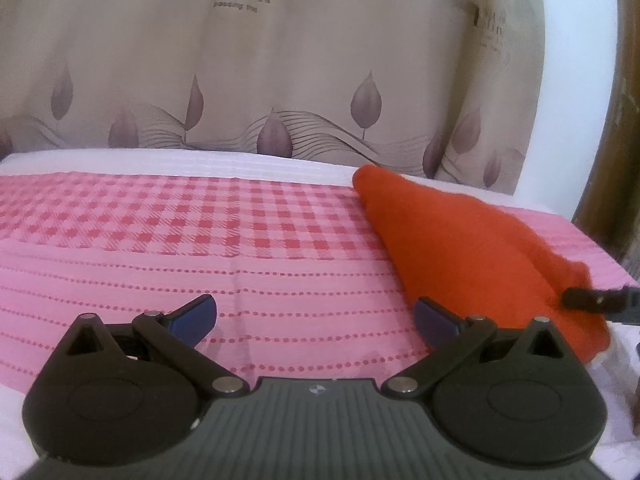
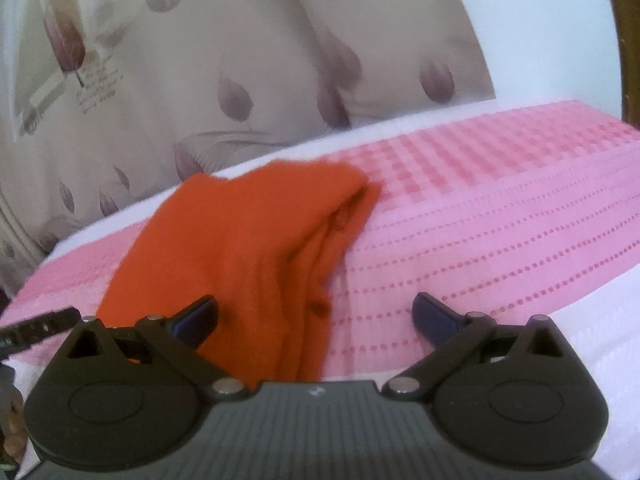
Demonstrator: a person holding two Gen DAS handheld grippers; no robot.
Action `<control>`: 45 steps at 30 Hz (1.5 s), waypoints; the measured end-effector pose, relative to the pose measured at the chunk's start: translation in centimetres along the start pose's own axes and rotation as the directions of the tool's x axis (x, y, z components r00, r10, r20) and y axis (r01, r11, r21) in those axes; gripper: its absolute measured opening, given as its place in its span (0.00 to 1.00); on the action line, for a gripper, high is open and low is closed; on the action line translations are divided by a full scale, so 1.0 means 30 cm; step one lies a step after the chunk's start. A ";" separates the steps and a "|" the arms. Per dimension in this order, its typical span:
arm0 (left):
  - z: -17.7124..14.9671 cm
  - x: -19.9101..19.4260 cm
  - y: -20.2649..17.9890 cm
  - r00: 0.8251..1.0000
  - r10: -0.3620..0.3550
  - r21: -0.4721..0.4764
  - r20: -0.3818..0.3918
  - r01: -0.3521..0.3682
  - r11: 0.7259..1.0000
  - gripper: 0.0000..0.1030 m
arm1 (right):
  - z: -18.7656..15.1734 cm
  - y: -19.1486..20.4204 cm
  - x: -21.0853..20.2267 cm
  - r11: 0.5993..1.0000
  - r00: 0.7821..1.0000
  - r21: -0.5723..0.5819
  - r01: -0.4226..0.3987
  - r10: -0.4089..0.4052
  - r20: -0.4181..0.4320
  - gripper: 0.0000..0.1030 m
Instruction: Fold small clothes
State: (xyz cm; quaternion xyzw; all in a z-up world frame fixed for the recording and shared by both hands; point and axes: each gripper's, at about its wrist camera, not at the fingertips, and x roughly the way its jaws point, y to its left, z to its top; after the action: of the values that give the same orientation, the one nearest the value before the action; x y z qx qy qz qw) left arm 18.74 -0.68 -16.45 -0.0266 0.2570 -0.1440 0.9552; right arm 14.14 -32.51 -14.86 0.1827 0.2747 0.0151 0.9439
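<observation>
This is a room in a home, most likely a bedroom. A beige curtain [image 1: 280, 80] printed with mauve leaves, wavy lines and script such as "love" hangs behind a soft padded surface, seemingly a bed, covered by a white sheet [image 1: 240, 160] and a pink checked and dotted cloth [image 1: 160, 248]. A small orange garment [image 2: 248, 240] lies on that cloth. A plain white wall [image 2: 540, 32] and a dark wooden frame [image 1: 616, 128] stand at the right
</observation>
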 end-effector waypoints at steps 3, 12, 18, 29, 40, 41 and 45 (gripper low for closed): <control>-0.003 0.000 -0.015 1.000 0.027 0.025 0.001 -0.027 0.999 1.00 | -0.003 -0.025 -0.016 0.999 0.999 0.051 0.013 -0.015 0.030 1.00; -0.004 0.003 -0.062 0.998 0.060 0.115 -0.006 -0.059 0.992 1.00 | -0.008 0.077 -0.008 0.977 0.985 -0.133 0.169 -0.171 -0.007 1.00; 0.012 0.001 -0.079 0.998 0.054 0.125 0.015 -0.055 0.991 1.00 | -0.050 0.132 -0.071 0.951 0.988 -0.274 0.141 -0.119 0.094 1.00; 0.068 0.055 -0.141 0.998 0.040 0.163 0.038 -0.045 0.986 1.00 | 0.012 -0.001 -0.087 0.998 0.998 0.034 -0.054 0.053 0.040 1.00; 0.115 0.134 -0.153 0.999 -0.035 0.138 -0.014 0.037 0.990 1.00 | 0.054 0.005 0.047 0.987 0.987 0.075 -0.143 0.147 -0.059 1.00; 0.118 0.140 -0.152 0.999 -0.039 0.137 -0.017 0.041 0.990 1.00 | 0.058 0.004 0.056 0.986 0.986 0.075 -0.150 0.155 -0.062 1.00; 0.129 0.160 -0.151 0.999 -0.047 0.134 -0.024 0.050 0.990 1.00 | 0.068 0.004 0.091 0.978 0.977 0.078 -0.192 0.198 -0.084 1.00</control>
State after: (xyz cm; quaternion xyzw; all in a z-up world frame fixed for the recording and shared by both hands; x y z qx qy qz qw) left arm 23.44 -6.50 -14.85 0.0331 0.2560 -0.1843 0.9484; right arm 17.54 -32.72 -14.62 0.2404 0.2985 0.1064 0.9175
